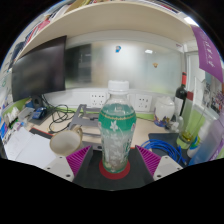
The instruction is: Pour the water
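A clear plastic water bottle (117,125) with a green label band and a white cap stands upright between my fingers. Its base rests on a red round disc (116,171) set in a black base. My gripper (111,158) is open. The purple pads (68,162) sit to either side of the bottle, with a gap on each side. A pale round cup or bowl (68,143) sits just left of the bottle on the desk.
A dark monitor (40,66) stands at the left. Cables (62,115) and wall sockets (150,103) run along the back. A white box (118,89) sits behind the bottle. A dark bottle (181,102) and cluttered items stand at the right.
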`<state>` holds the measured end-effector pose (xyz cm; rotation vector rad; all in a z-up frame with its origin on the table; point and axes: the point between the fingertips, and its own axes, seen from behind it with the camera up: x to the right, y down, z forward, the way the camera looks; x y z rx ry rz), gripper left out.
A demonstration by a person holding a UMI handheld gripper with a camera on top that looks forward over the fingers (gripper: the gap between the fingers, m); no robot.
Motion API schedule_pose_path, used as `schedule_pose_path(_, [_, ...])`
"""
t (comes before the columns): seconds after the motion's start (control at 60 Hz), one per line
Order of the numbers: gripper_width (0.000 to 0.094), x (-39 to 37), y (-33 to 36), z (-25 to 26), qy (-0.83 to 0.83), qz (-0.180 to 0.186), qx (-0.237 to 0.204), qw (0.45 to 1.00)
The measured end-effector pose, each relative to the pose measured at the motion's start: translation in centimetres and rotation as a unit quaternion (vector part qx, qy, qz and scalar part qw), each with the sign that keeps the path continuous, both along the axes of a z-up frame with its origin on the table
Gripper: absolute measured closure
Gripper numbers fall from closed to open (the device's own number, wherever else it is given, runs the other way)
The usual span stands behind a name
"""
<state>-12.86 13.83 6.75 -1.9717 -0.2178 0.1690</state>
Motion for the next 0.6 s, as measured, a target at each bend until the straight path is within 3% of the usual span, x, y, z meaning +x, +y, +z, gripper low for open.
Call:
schedule_pose_path(0.25, [0.0076,0.9,-10.9,3.9,0.003,-0.080,-0.051,0.996])
schedule_pose_path(0.6, [0.0080,-3.3,-18.2,15.5,0.032,-0.141,0.016,0.989])
